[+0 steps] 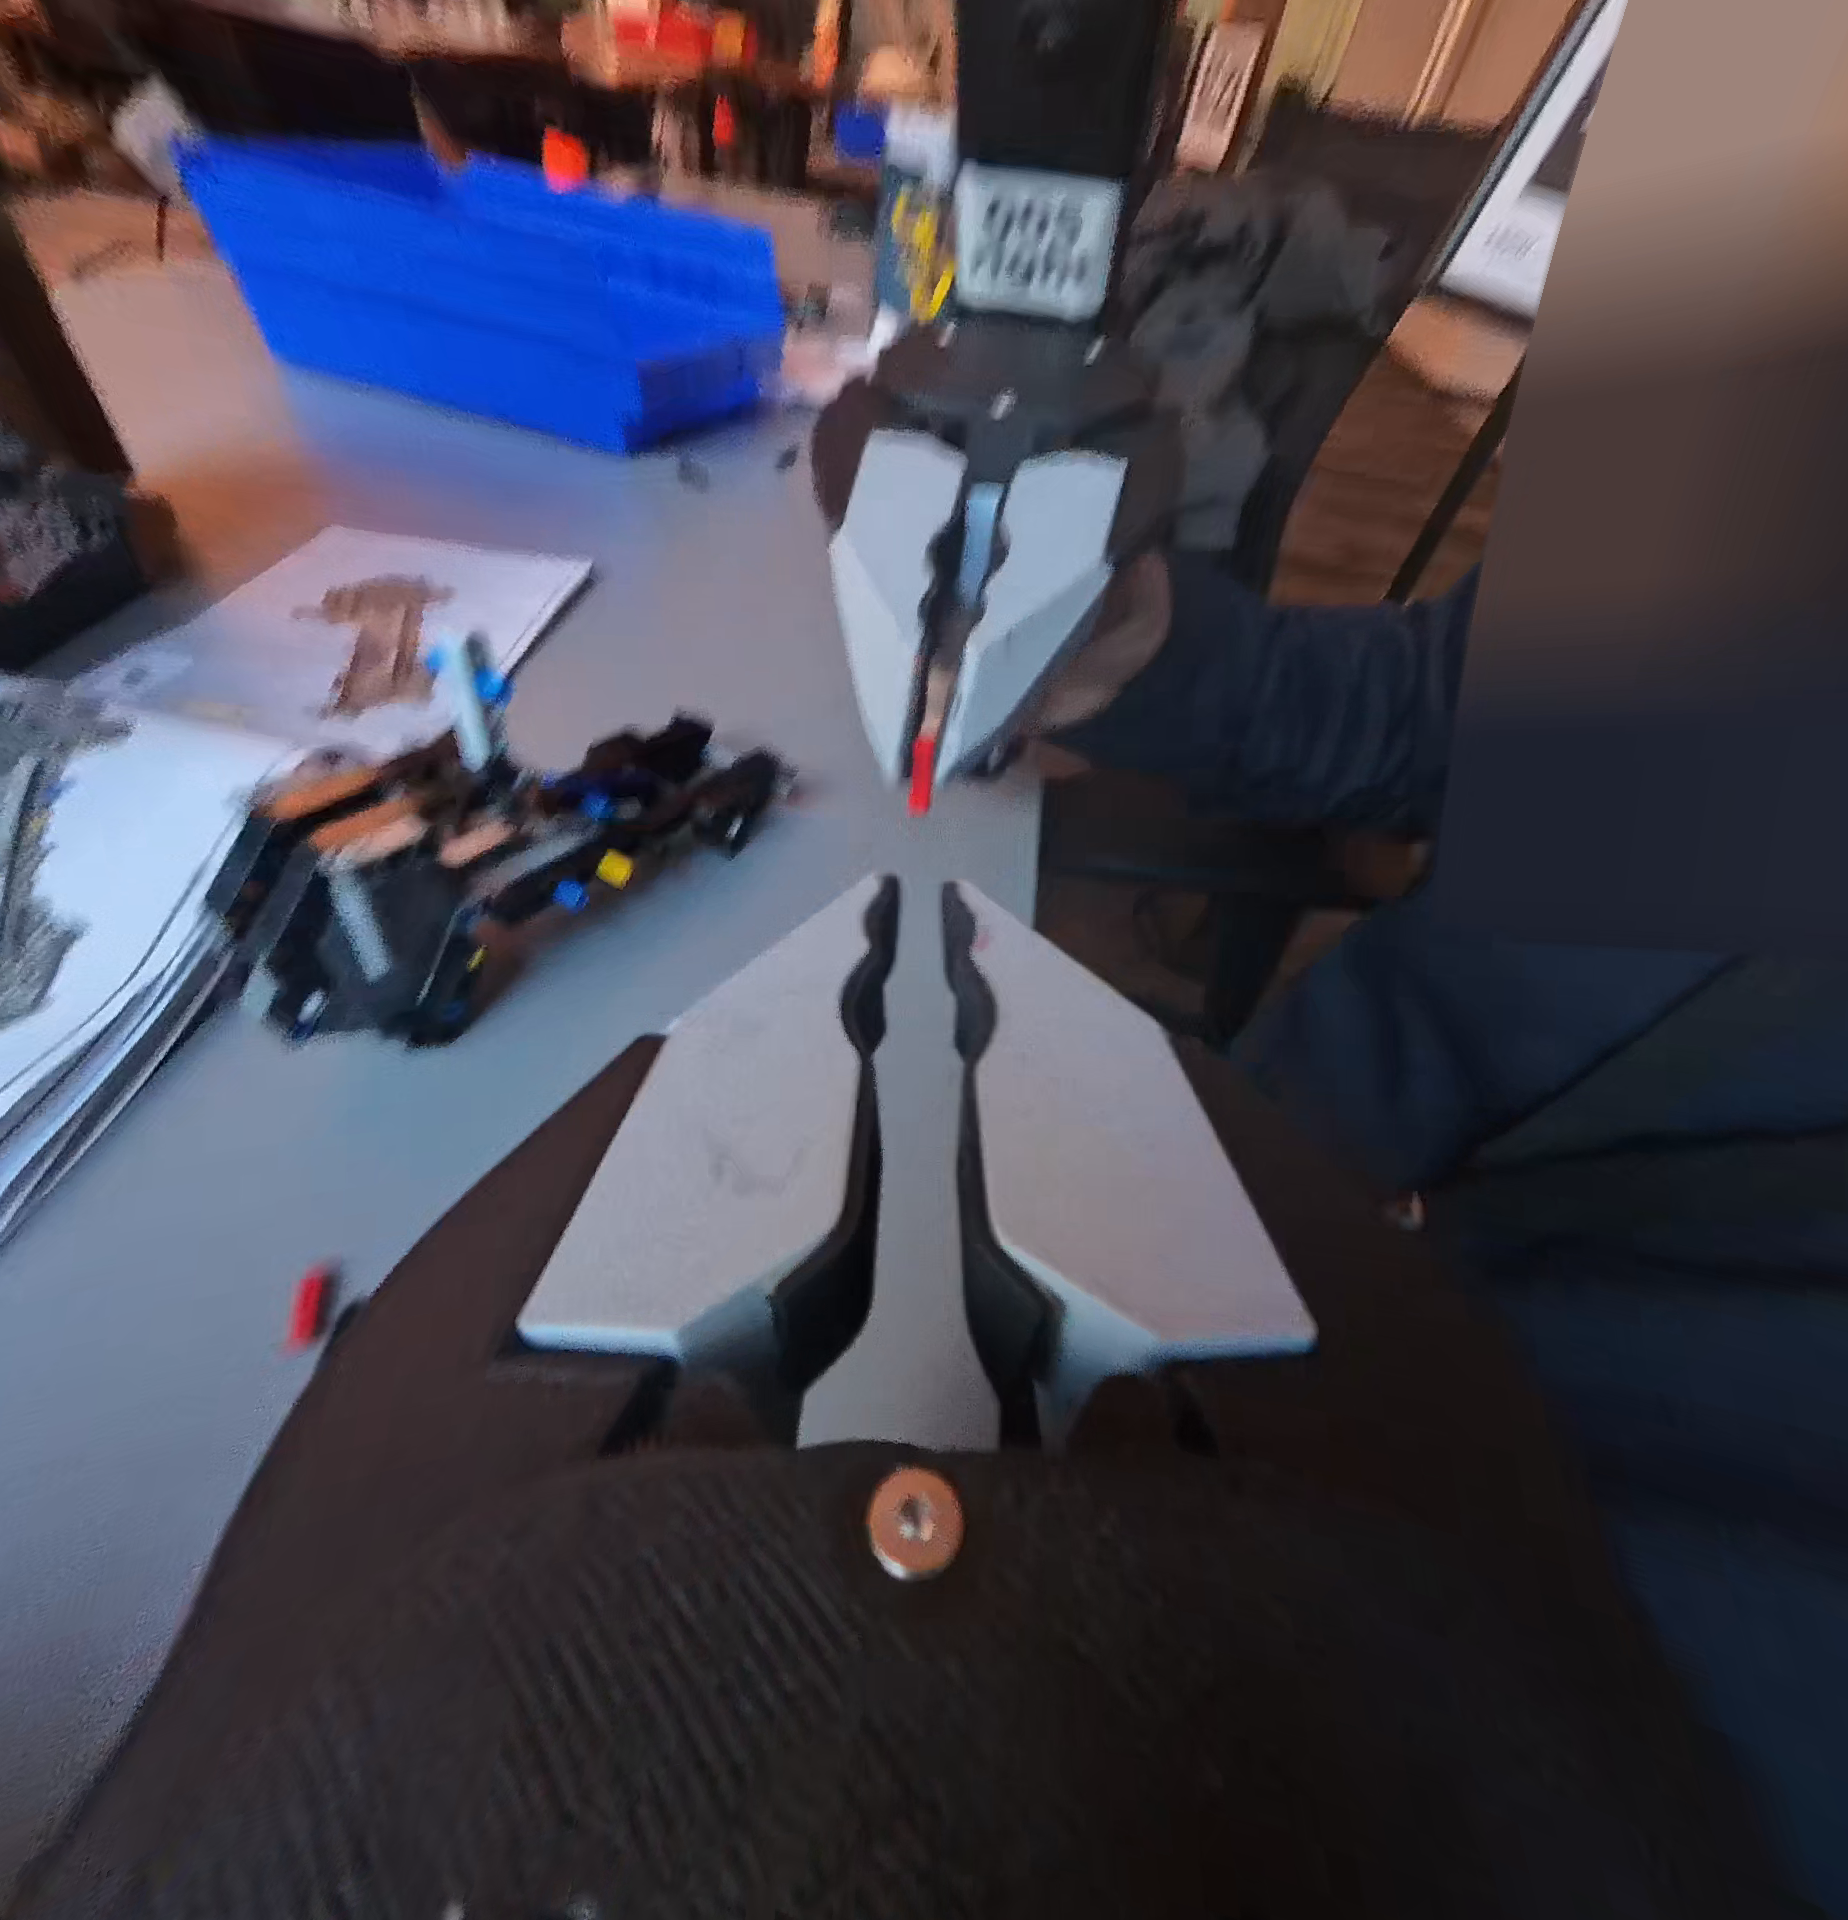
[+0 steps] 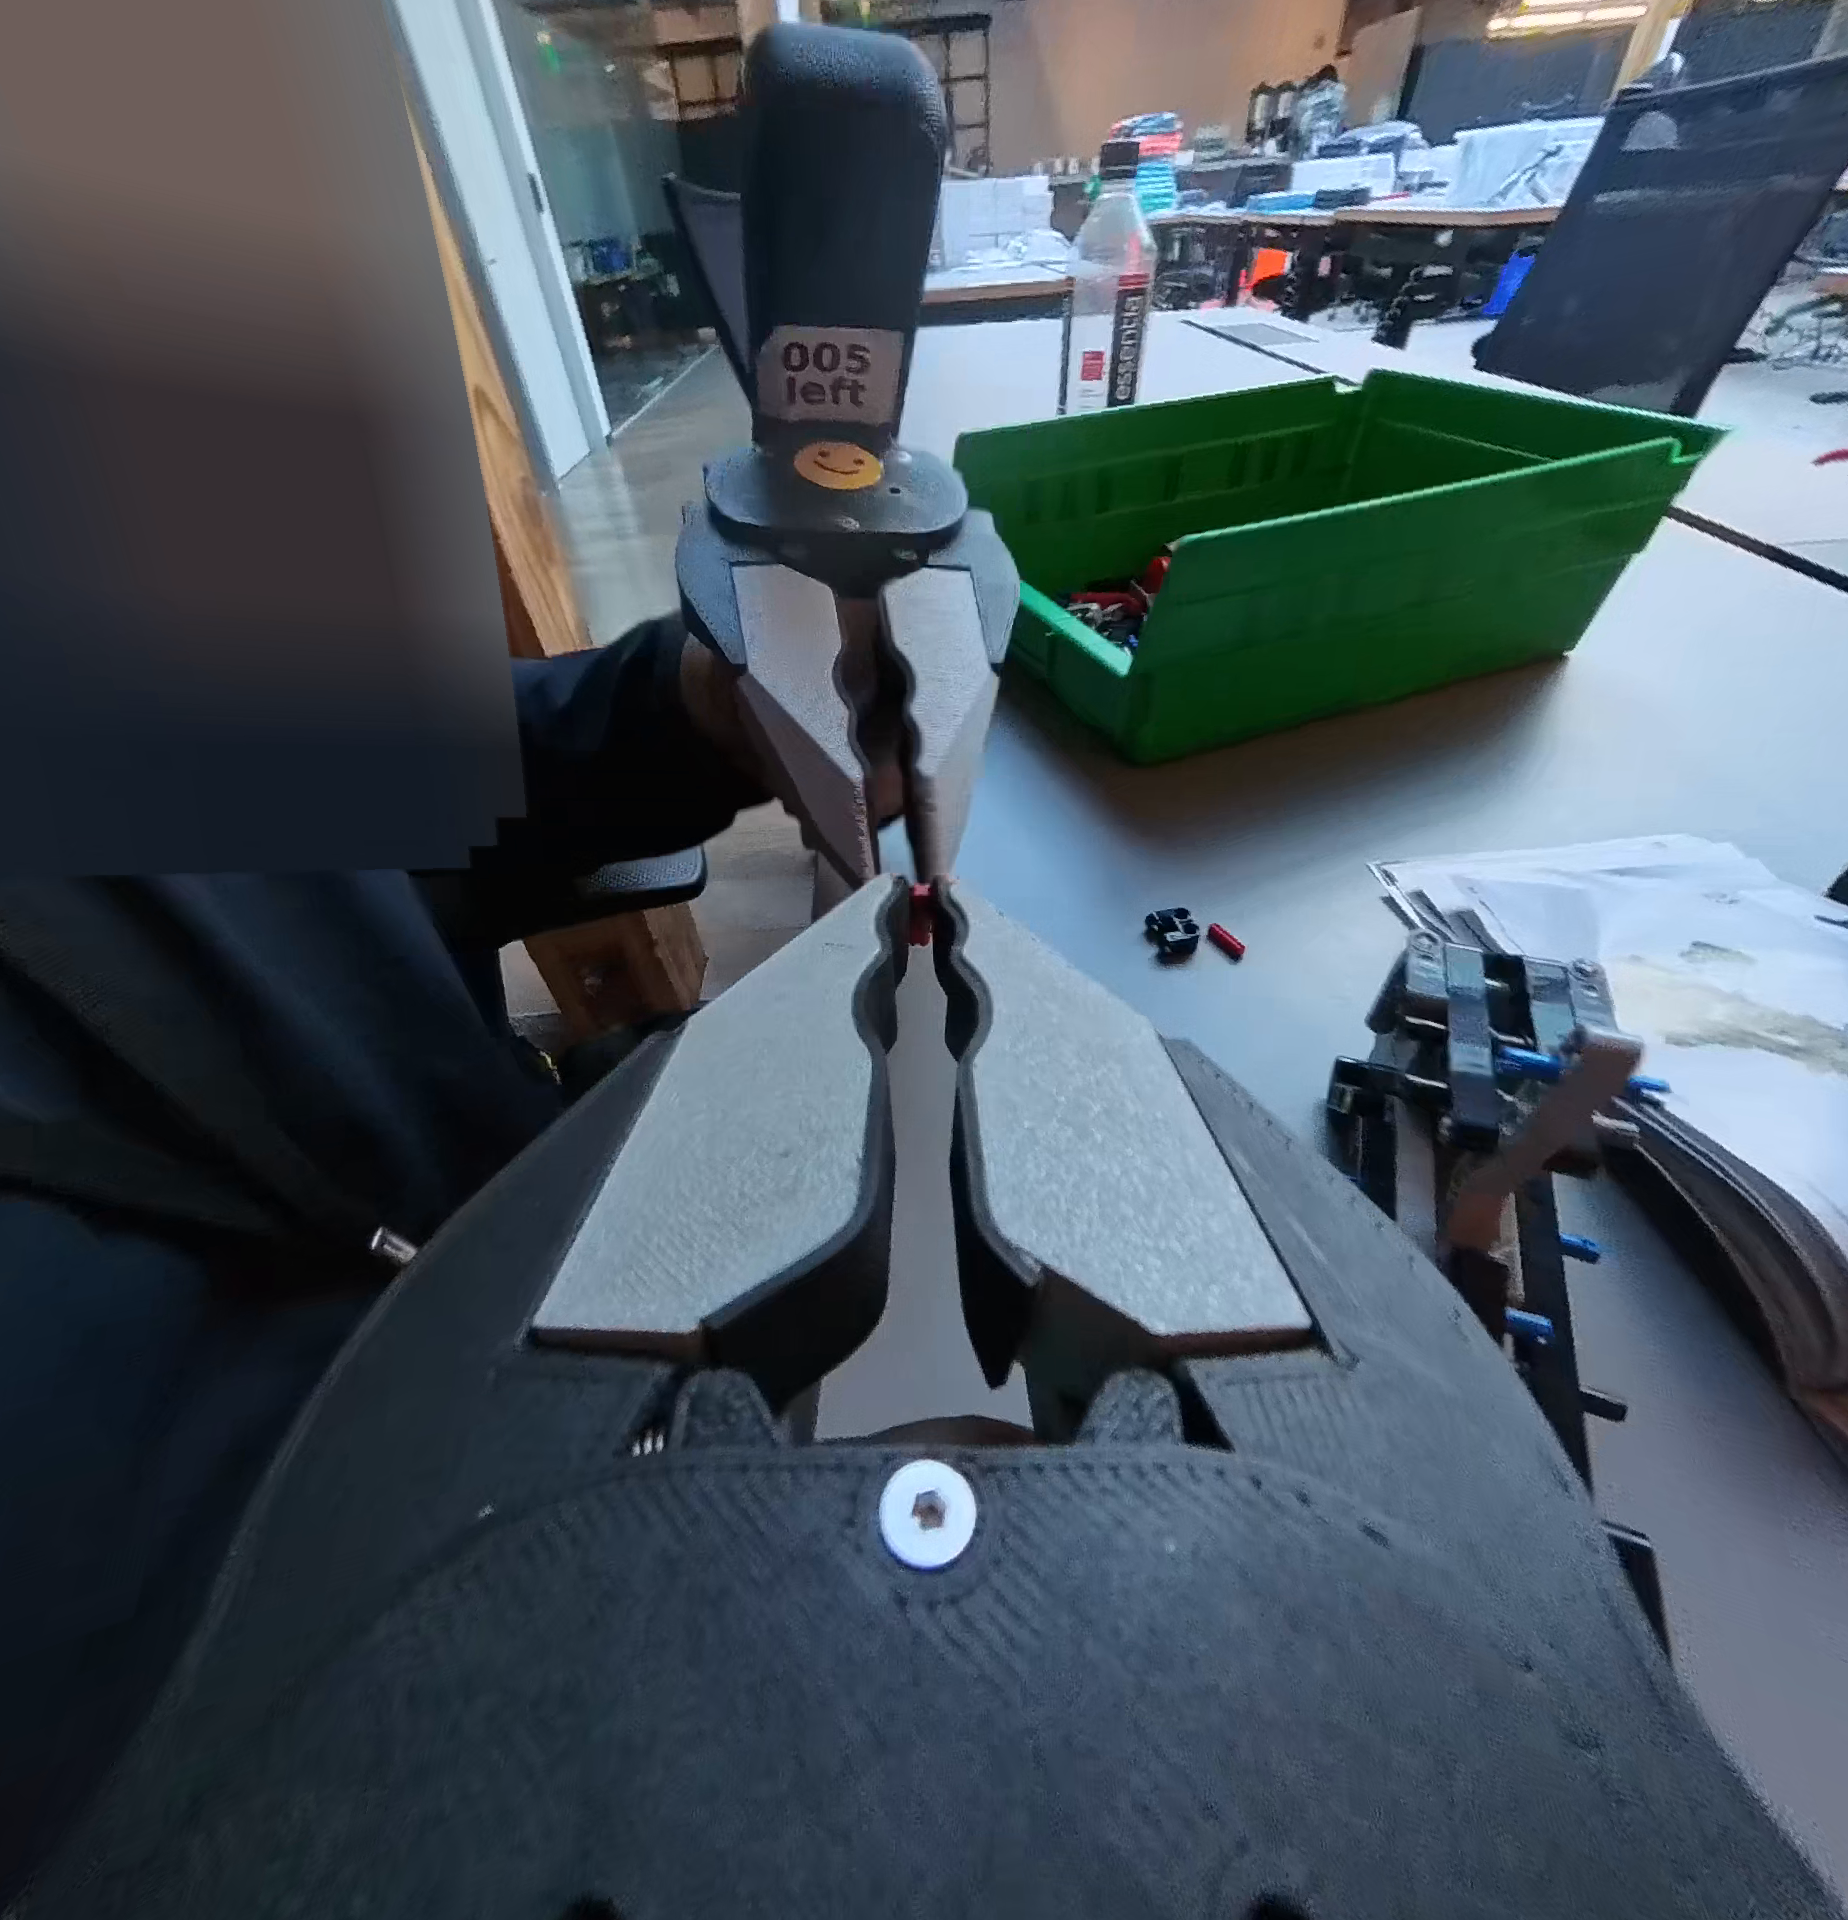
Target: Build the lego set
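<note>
We hold the right gripper [image 2: 920,894] pinched on a small red pin [image 2: 918,920] at its fingertips, raised above the near edge of the bench [image 2: 1678,707]. The left gripper [image 1: 918,888] faces it tip to tip, its fingers a narrow gap apart and gripping nothing that we can see; its tips are just beside the pin.

As we judge it, the build is partway done. A dark, part-built model [image 2: 1491,1049] with blue pins sticking out lies toward the right side of the bench, touching the open instruction booklets [image 2: 1678,935]. Nearer the middle, a loose black connector [image 2: 1171,928] and a second red pin [image 2: 1225,941] lie side by side, not yet fitted. The green bin [image 2: 1315,582] toward the far edge has more loose parts in its front corner, so a good deal seems left. A blue bin [image 1: 484,291] stands at the far left, blurred.

There is writing: a grey label and a yellow smiley sticker on the left gripper's handle, and a label on the clear bottle [image 2: 1105,281] behind the green bin. We leave the words unread.
</note>
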The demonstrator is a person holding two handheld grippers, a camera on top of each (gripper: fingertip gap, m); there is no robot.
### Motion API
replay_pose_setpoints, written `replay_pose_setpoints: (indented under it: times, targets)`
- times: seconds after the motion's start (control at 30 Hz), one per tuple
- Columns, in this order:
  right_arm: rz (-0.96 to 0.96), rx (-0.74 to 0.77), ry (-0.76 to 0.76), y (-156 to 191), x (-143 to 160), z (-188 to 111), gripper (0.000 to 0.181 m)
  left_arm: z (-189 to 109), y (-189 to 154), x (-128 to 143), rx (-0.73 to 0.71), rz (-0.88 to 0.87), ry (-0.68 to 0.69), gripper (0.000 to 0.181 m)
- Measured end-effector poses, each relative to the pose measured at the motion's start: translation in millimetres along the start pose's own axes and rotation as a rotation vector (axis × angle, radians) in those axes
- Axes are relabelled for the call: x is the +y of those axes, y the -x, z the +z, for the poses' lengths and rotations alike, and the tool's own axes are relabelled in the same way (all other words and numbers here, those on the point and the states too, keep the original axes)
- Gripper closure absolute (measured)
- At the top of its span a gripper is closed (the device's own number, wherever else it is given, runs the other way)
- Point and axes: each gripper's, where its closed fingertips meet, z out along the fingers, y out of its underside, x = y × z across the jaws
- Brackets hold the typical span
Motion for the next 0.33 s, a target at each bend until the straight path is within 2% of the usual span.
replay_pose_setpoints:
  times: [0.1, 0.2, 0.33]
  targets:
    - [0.045, 0.018, -0.001, -9, 4, 0, 0.181, -21, 29, 37, -0.074, -0.097, 0.231, 0.155]
    - [0.057, 0.022, 0.006, -14, 9, 3, 0.181, -28, 56, 54, -0.18, -0.098, 0.274, 0.155]
    - [0.055, 0.027, 0.011, -18, 13, 8, 0.181, -10, 61, 62, -0.145, -0.103, 0.316, 0.156]
